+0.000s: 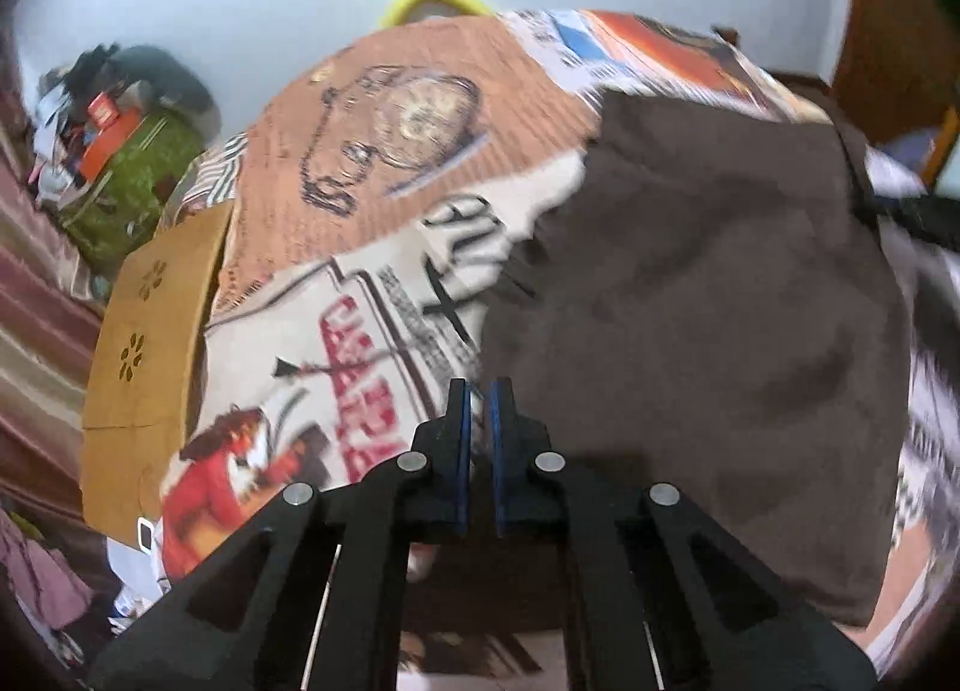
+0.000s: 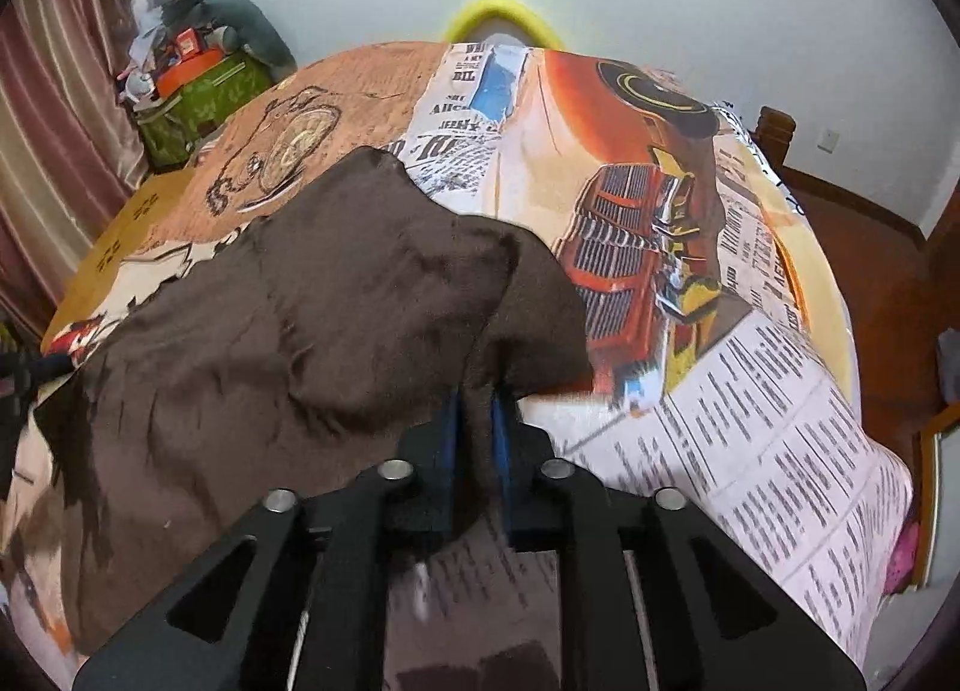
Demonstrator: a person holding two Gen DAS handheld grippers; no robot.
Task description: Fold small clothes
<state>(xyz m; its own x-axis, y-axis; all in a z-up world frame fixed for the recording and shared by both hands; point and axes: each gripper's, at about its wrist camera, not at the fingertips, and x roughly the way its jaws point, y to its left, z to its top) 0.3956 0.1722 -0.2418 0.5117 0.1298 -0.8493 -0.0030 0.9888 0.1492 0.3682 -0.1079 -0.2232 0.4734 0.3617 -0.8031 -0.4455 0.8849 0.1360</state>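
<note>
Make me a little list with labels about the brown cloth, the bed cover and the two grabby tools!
garment: brown soft cloth, rumpled, partly lifted off the bed
surface: bed cover printed with newspaper text and a red truck
right gripper: black with blue pads, shut on a bunched fold of the cloth
left gripper: fingers nearly together at the cloth's edge; what it pinches is too blurred to tell
background: yellow curved hoop behind the bed, green patterned bag by the striped curtain
</note>
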